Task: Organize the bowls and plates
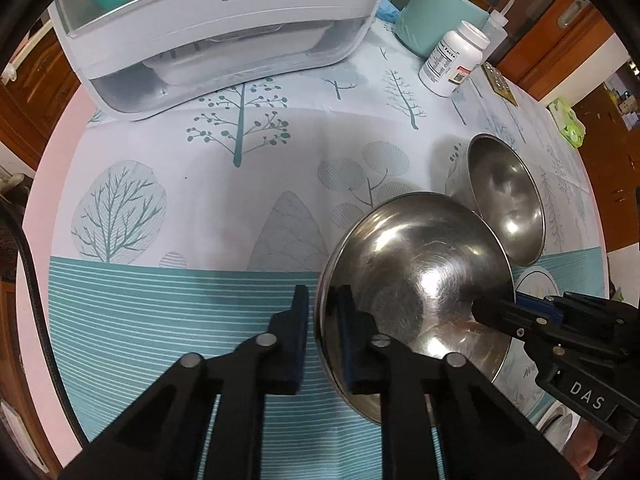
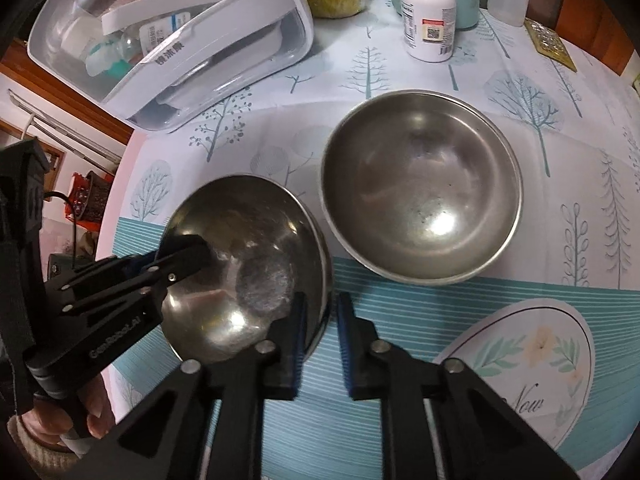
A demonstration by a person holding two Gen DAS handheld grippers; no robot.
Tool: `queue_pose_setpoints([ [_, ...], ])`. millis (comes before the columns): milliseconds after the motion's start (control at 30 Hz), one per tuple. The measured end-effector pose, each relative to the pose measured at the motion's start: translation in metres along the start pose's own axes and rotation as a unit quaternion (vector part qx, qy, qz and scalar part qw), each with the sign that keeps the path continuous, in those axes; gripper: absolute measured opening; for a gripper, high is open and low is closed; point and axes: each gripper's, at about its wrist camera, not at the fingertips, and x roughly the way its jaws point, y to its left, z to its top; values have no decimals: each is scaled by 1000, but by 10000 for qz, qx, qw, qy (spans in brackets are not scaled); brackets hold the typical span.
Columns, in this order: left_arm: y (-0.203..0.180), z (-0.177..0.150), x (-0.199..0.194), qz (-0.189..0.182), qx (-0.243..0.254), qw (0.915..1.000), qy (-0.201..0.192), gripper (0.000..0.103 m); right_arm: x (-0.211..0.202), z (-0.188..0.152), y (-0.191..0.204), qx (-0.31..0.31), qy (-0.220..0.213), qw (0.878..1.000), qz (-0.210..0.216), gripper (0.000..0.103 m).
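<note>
White storage box (image 2: 168,40) at upper left, pill bottle (image 2: 428,12) at top centre, second steel bowl (image 2: 420,188) just right of the near bowl (image 2: 248,272), all on the tree-print tablecloth (image 2: 560,128). Left gripper (image 1: 322,332) is clamped on the near bowl's left rim at lower centre. Right gripper (image 2: 322,340) is clamped on the opposite rim.

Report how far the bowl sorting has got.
Done: nothing stacked yet. In hand: the left gripper and right gripper each clamp the near bowl by opposite rims. Left: the far bowl sits alone on the tablecloth.
</note>
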Motion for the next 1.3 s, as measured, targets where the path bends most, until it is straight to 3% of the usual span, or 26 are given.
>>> queue_pose_setpoints([
  [300, -8, -11, -16, -94, 175, 9998, -13, 8, -8, -7, -4, 74, 37, 10000, 39, 8],
  [667, -38, -48, -67, -139, 632, 9977, -213, 8, -53, -48, -4, 8, -115, 9999, 88, 8],
  [867, -63, -84, -108, -96, 1043, 9938, -361, 8, -88, -85, 0, -45, -237, 9997, 68, 8],
  [1300, -102, -180, -182, -393, 1589, 9858, -387, 10, -160, -190, 7, -134, -459, 9989, -26, 8],
])
